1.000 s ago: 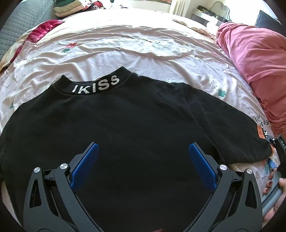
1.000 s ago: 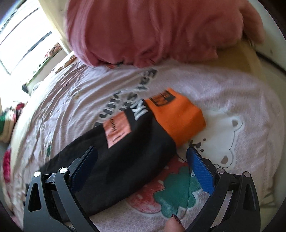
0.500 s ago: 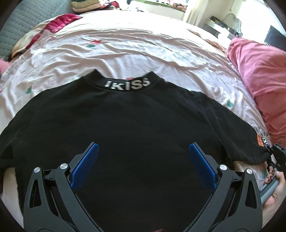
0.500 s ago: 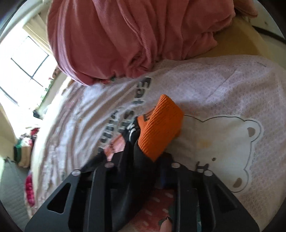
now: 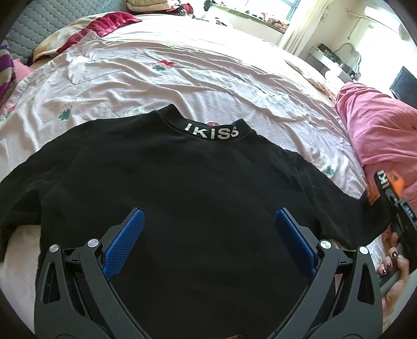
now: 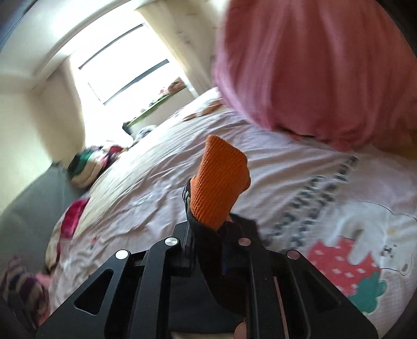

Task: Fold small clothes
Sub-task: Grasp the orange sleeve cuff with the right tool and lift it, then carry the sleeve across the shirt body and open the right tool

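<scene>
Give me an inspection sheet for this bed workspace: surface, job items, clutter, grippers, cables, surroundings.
Surface: bed sheet, pale pink with cartoon prints, wrinkled.
Job's things: black sweatshirt laid flat, collar away from the camera; its orange cuff lifted off the sheet.
Clutter: pink blanket heaped at the right; red patterned cloth at the far left corner.
Grippers: left gripper open over the sweatshirt body; right gripper jaws just closed, shut on the sleeve behind the cuff.
Cables: nothing seen.
Surroundings: bright window, grey padded headboard.
</scene>
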Action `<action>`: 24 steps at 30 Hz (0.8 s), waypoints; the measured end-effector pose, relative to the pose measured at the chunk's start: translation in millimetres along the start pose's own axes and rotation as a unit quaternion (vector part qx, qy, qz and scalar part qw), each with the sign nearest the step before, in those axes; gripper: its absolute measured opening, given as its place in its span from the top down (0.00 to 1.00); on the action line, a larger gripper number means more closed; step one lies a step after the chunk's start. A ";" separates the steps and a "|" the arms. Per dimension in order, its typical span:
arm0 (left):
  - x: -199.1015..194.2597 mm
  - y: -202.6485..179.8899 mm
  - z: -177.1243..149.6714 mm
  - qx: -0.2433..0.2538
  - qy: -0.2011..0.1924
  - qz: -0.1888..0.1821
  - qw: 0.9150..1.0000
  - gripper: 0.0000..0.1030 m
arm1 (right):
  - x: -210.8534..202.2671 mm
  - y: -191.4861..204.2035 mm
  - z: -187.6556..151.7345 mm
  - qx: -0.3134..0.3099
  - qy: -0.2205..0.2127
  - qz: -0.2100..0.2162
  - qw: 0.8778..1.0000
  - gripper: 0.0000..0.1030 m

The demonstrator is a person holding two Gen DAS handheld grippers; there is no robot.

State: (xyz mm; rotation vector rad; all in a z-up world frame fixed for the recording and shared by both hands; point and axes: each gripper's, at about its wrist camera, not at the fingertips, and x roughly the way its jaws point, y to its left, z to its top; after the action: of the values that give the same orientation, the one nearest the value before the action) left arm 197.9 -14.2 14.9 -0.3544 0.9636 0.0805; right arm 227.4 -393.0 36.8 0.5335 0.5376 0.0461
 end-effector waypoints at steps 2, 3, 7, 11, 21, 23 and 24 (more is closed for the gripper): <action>-3.3 3.4 0.7 -0.003 -0.001 -0.001 1.000 0.08 | -1.7 19.5 -0.1 -0.025 0.004 0.015 1.000 0.88; -5.2 5.3 1.3 -0.006 -0.002 -0.002 1.000 0.08 | -1.8 28.6 0.3 -0.036 0.006 0.019 0.999 0.88; -13.3 14.0 4.9 -0.016 -0.009 -0.006 1.000 0.08 | -8.9 64.6 -3.7 -0.081 0.019 0.048 0.995 0.88; -20.7 28.1 9.7 -0.034 -0.017 -0.012 0.999 0.08 | 3.9 101.7 -5.2 -0.129 0.039 0.073 0.988 0.88; -17.0 56.8 18.2 -0.068 -0.015 -0.003 0.998 0.08 | 25.3 159.6 -48.0 -0.184 0.083 0.116 0.972 0.88; -13.8 61.6 18.2 -0.084 -0.011 -0.023 0.996 0.08 | 30.4 165.1 -57.8 -0.196 0.092 0.119 0.969 0.88; -12.3 62.8 18.2 -0.088 -0.011 -0.034 0.995 0.08 | 33.2 167.6 -63.3 -0.203 0.099 0.120 0.967 0.88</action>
State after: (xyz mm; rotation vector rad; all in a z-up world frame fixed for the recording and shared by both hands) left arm 191.2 51.9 18.0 -0.5484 0.9240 0.1072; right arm 240.3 -212.5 58.1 0.1907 0.6361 0.4363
